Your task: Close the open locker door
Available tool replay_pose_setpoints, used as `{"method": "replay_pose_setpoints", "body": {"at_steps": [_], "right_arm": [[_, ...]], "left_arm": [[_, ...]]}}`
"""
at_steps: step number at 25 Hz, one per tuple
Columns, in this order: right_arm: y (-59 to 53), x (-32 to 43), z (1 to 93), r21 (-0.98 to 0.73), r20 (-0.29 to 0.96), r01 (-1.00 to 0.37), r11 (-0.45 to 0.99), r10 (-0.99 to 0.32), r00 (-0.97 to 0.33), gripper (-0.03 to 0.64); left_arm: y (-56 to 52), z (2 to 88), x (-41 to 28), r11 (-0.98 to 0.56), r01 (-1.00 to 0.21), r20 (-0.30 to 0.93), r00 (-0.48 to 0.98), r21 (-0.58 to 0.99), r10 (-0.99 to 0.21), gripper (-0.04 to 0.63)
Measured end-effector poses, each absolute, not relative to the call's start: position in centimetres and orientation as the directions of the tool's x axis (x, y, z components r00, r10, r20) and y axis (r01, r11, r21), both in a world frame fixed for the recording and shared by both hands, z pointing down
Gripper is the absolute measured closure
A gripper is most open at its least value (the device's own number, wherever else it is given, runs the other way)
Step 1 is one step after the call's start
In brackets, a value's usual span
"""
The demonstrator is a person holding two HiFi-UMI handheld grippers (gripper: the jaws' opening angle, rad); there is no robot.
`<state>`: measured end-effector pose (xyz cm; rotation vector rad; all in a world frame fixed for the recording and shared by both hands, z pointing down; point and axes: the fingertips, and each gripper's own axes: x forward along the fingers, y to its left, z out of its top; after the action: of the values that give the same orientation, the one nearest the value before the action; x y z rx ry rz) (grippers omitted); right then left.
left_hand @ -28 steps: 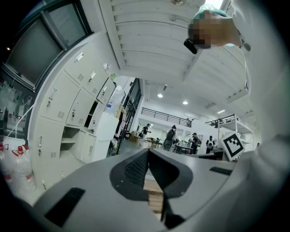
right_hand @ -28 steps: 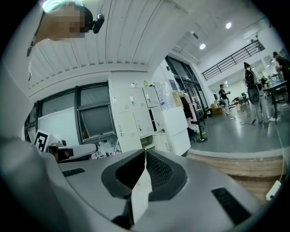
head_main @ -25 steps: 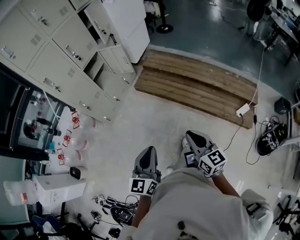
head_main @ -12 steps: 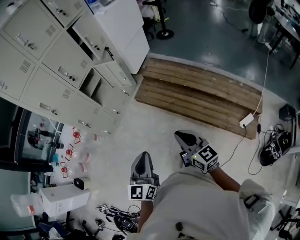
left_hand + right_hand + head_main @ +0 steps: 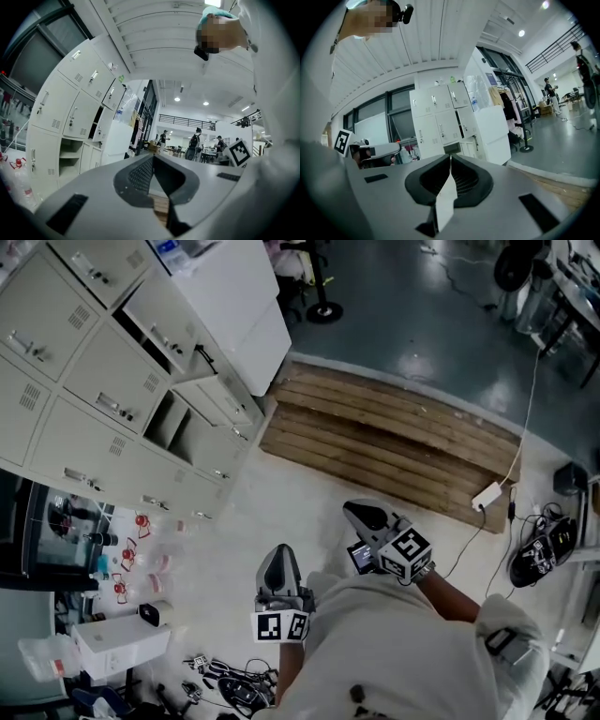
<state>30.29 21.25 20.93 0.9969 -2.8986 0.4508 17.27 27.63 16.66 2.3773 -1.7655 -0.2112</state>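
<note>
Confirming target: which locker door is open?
The tall white door swung out at the bank's end by the wooden platform; the grey doors to its left sit flush.

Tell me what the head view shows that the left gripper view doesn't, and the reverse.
Head view only: the power strip and the white box on the floor. Left gripper view only: people standing far off, and that the left gripper has its jaws together, empty. Both: the lockers, the open locker door and that gripper's body.
</note>
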Motion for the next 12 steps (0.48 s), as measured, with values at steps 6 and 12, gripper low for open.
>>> {"method": "replay_pose_setpoints", "body": {"at_steps": [6, 12], "right_arm": [[18.8, 29.4, 21.5, -0.269, 0.134, -0.608, 0.747, -0.597, -0.791, 0.588], [14.4, 27.2, 22.0, -0.254, 0.166, -0.644, 0.721, -0.624, -0.764, 0.588]], "left_arm": [[24.3, 17.2, 16.2, -0.300, -0.926, -0.015, 0.304, 0.231, -0.952, 0.588], [18.9, 18.1, 13.5, -0.330, -0.908, -0.019, 0.337, 0.259, -0.941, 0.588]]}}
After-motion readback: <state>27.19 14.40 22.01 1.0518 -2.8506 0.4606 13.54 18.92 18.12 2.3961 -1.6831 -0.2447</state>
